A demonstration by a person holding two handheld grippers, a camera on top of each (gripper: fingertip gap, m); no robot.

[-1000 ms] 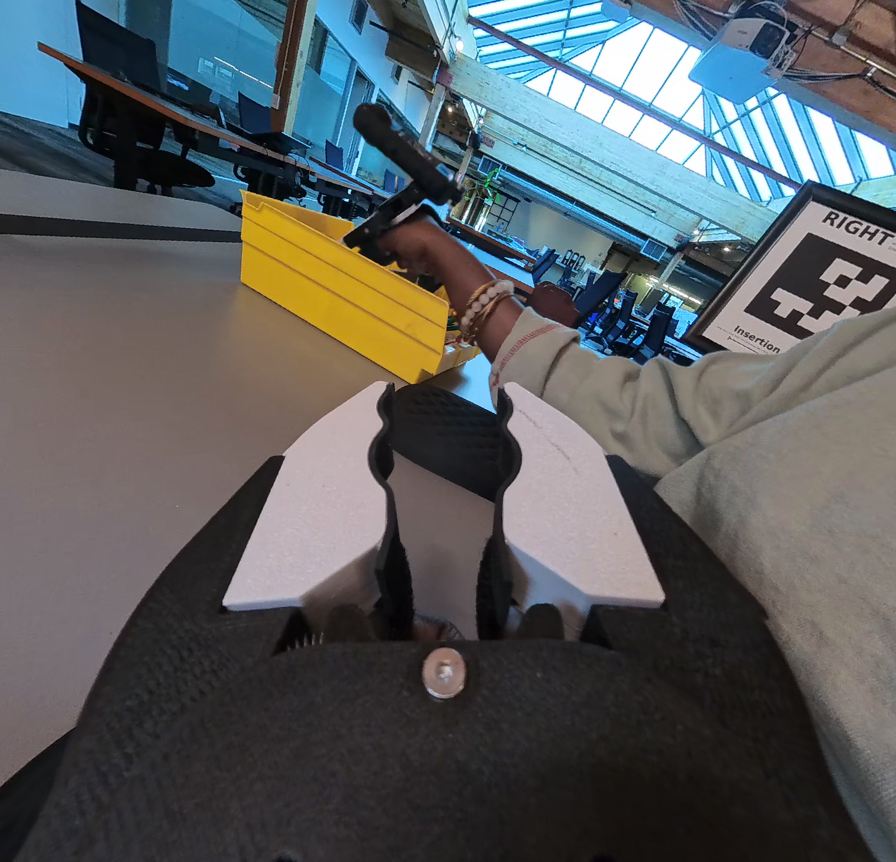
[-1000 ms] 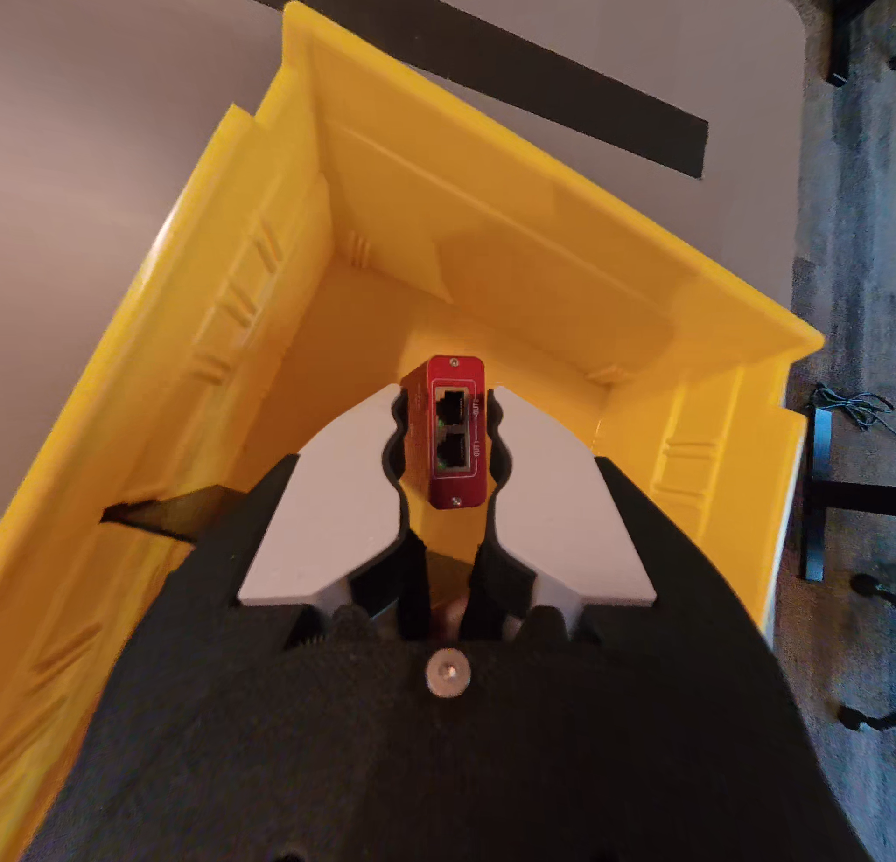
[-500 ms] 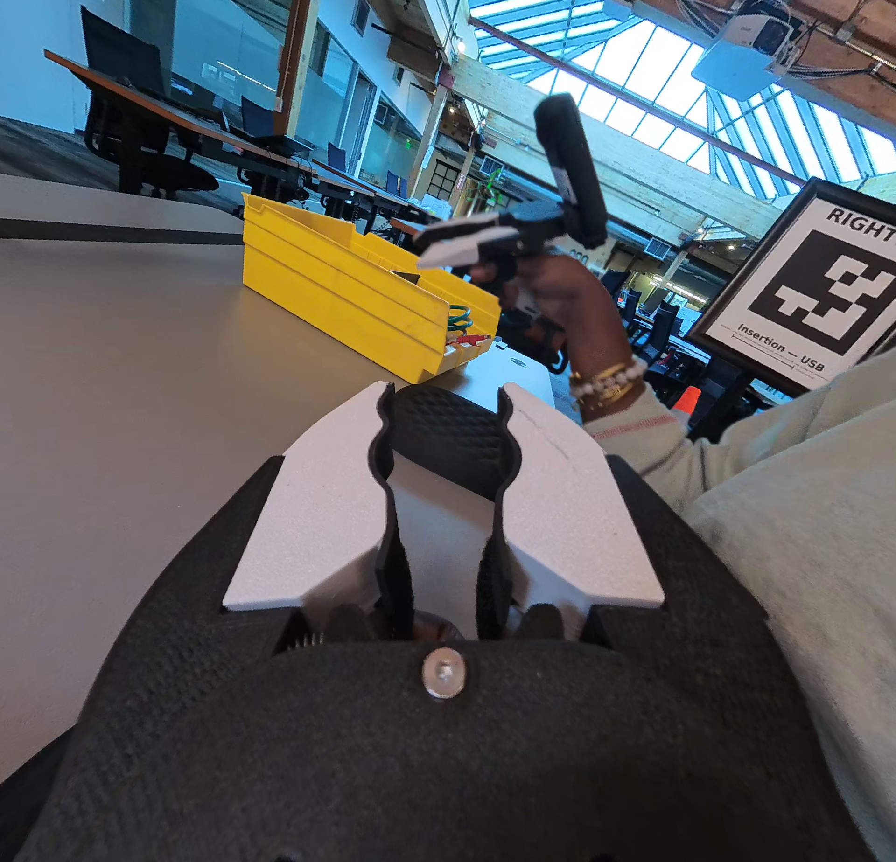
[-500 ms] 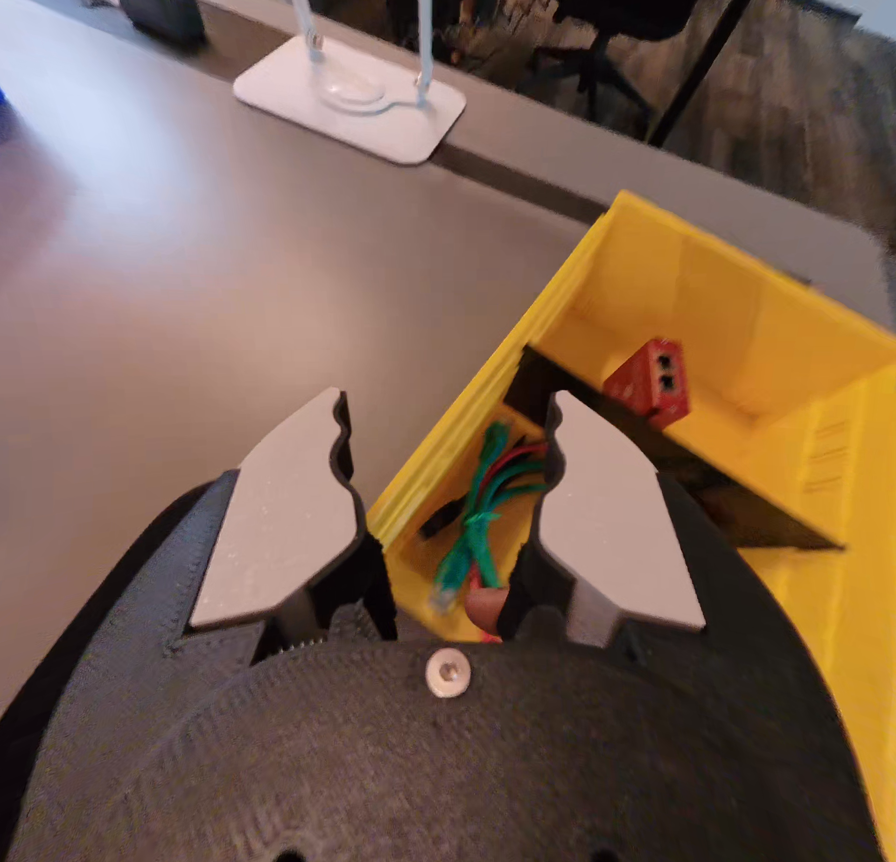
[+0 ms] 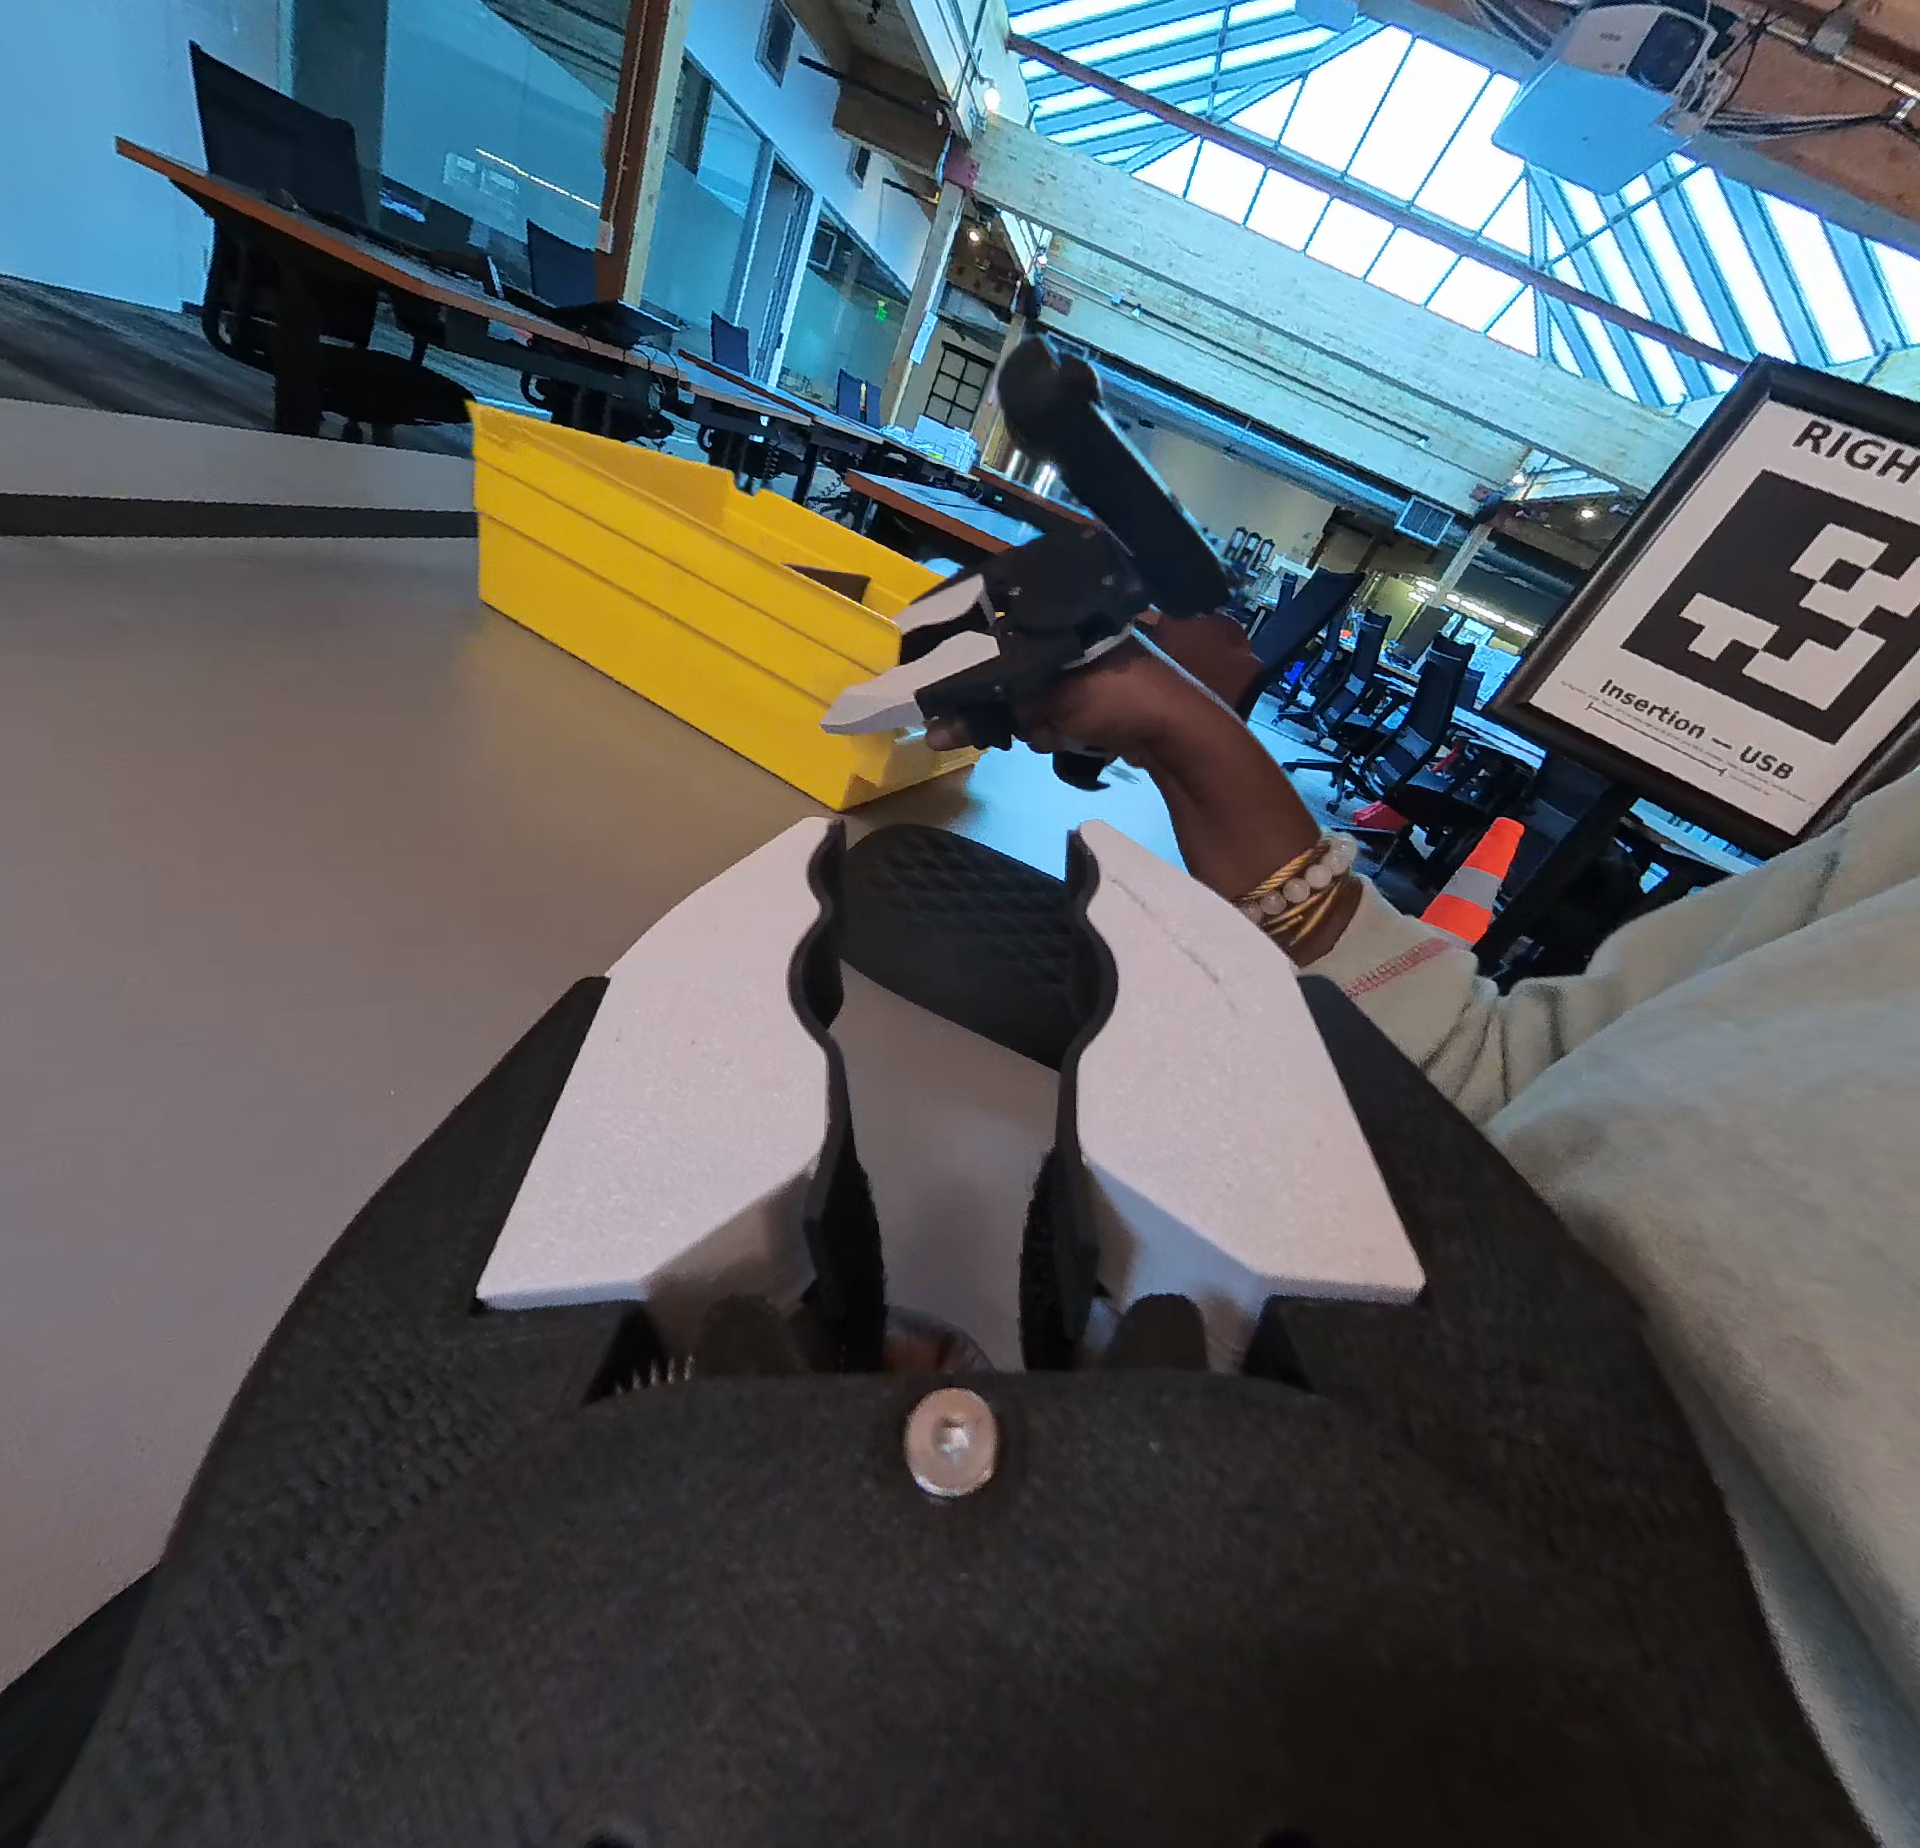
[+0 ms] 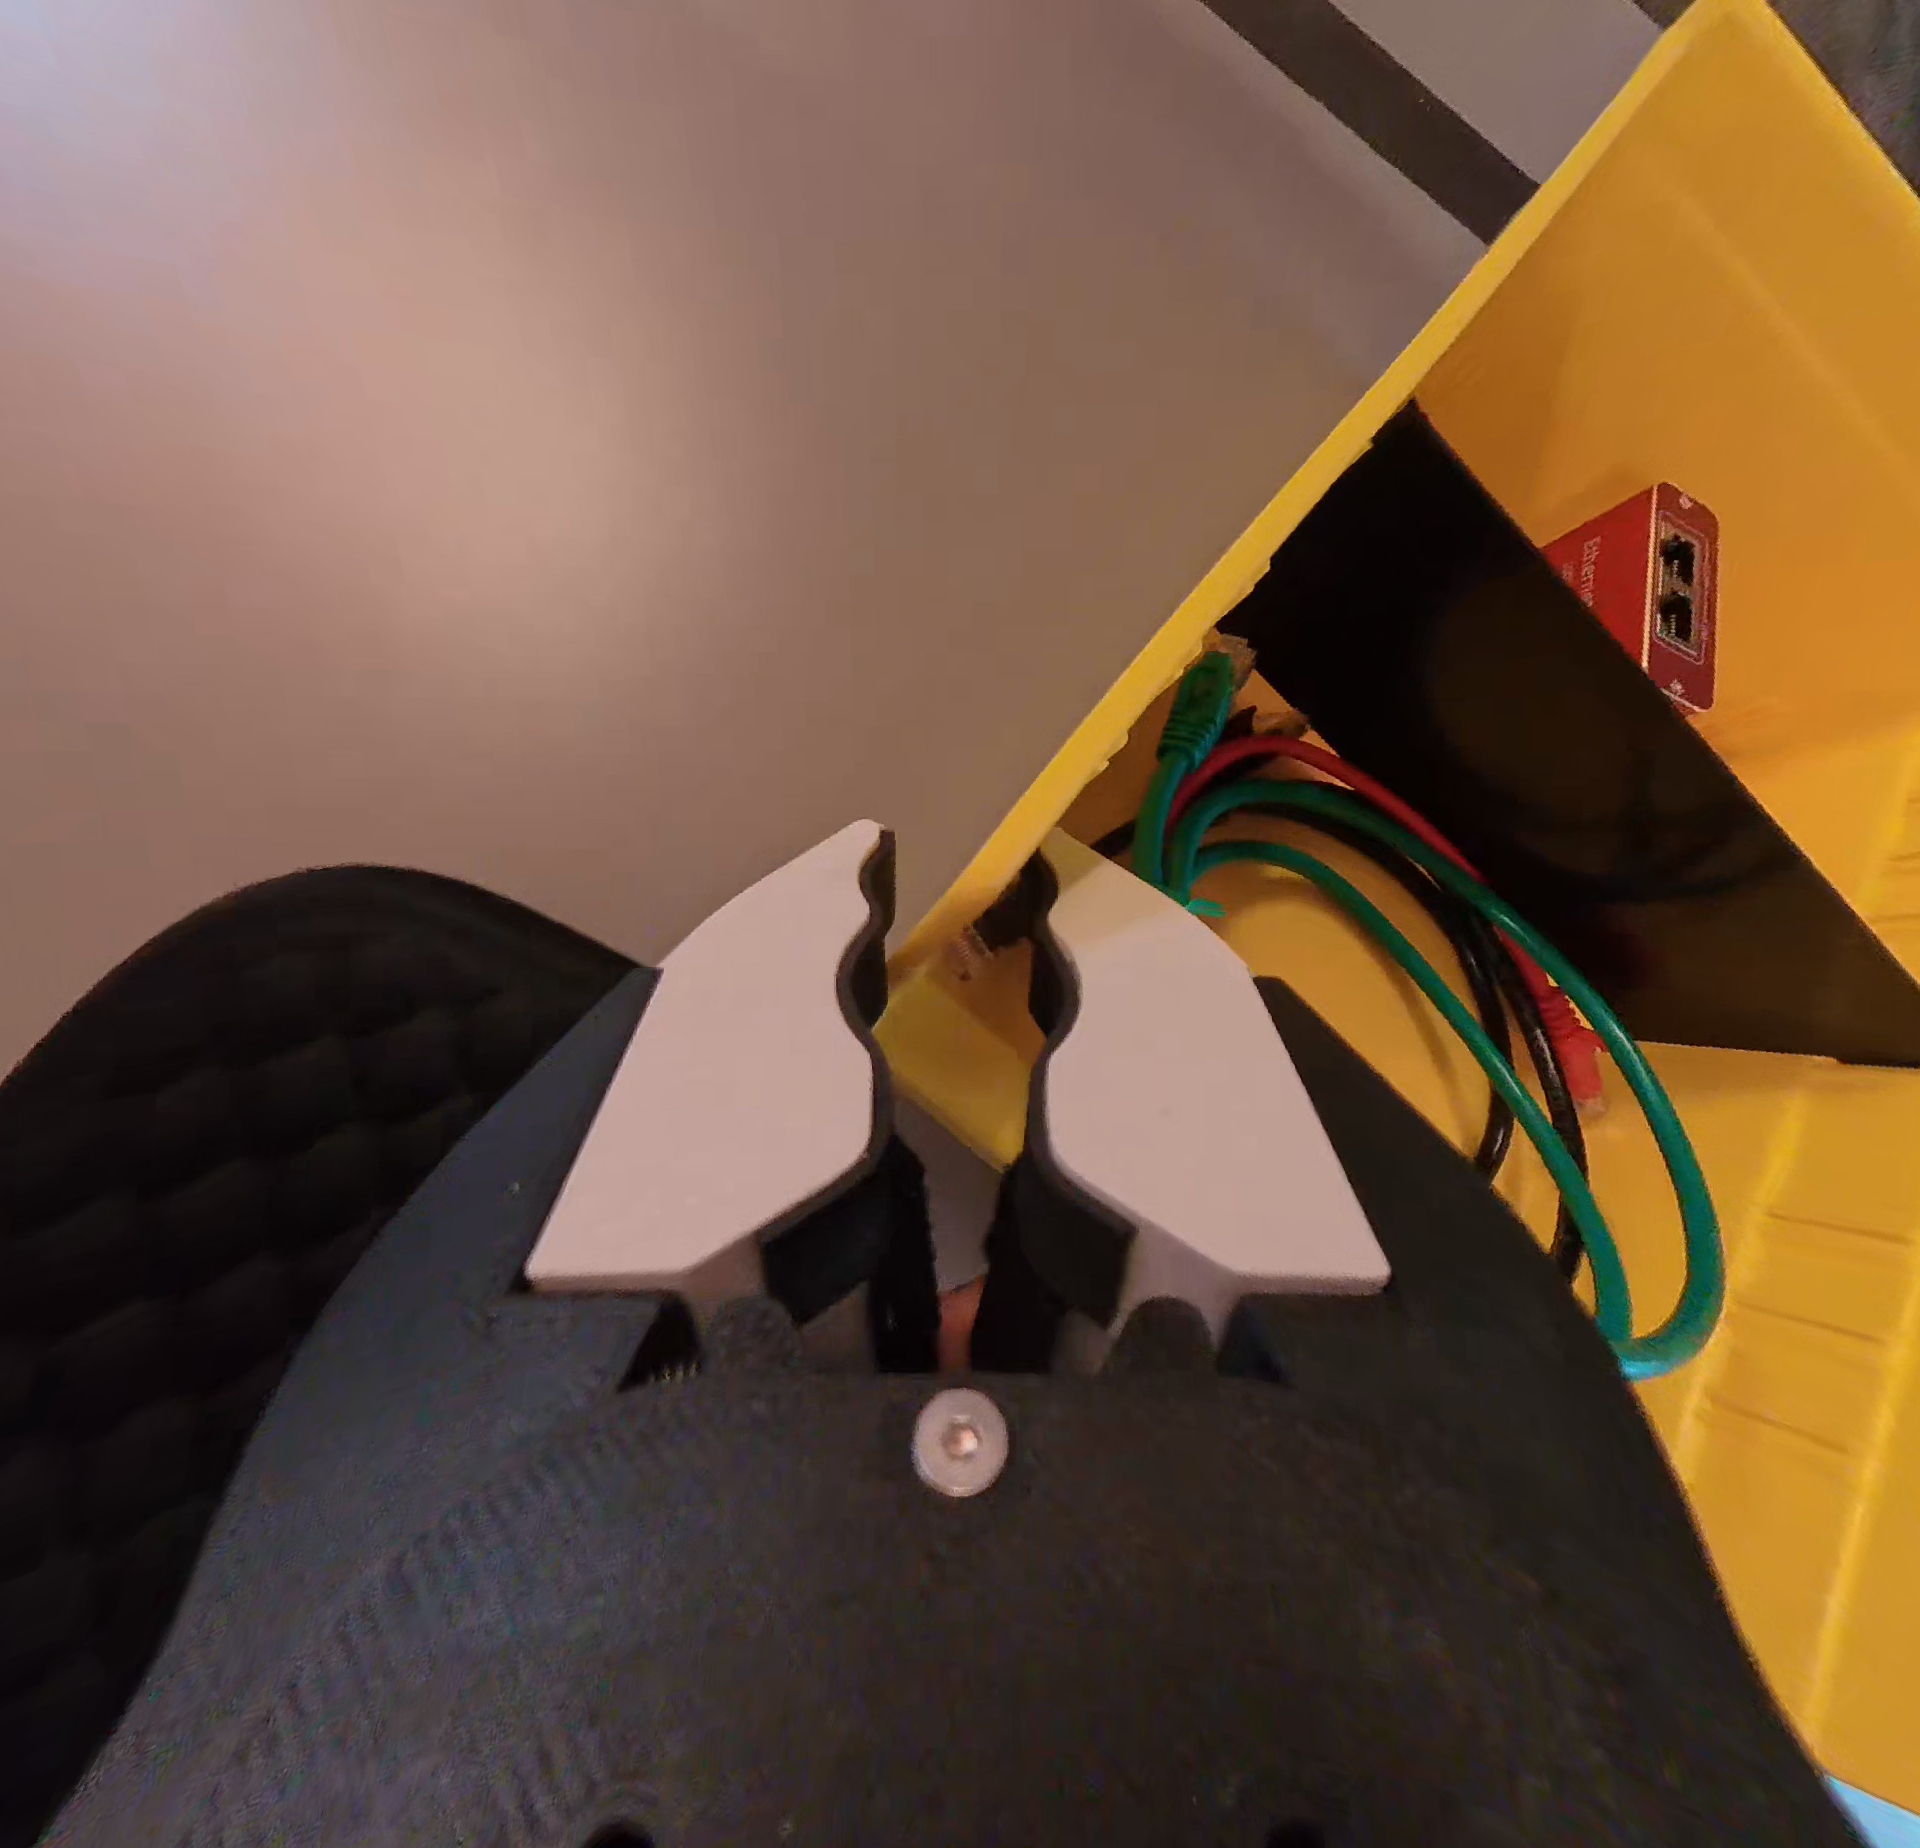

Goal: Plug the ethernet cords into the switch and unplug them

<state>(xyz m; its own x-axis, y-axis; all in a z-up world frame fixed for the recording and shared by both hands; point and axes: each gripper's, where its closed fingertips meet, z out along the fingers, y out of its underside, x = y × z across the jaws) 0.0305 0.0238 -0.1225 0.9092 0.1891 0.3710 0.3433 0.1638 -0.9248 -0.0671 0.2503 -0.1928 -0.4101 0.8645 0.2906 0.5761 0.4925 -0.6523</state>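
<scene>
A yellow bin (image 5: 665,593) stands on the grey table (image 5: 260,863). In the right wrist view the bin (image 6: 1558,240) holds a red switch (image 6: 1631,593) with two ports behind a black divider (image 6: 1558,759). In front of the divider lie green cords (image 6: 1455,967), a red cord (image 6: 1558,1019) and a black cord (image 6: 1548,1071). My right gripper (image 6: 966,853) straddles the bin's near corner, jaws drawn in on the wall. A black plug (image 6: 997,936) lies against the inner finger. It also shows in the left wrist view (image 5: 878,671). My left gripper (image 5: 951,853) is open and empty, low over the table.
A framed sign with a black-and-white marker (image 5: 1766,603) stands at the right. A person's grey sleeve (image 5: 1662,1123) crosses the right side. A black tape stripe (image 5: 208,522) runs across the table behind the bin. An orange cone (image 5: 1465,884) stands on the floor beyond. My hands' fingertips stand some 25 cm from each other.
My right gripper left the switch inside the bin, rose with jaws wide, then came down onto the bin's near corner and narrowed. The left gripper has not moved.
</scene>
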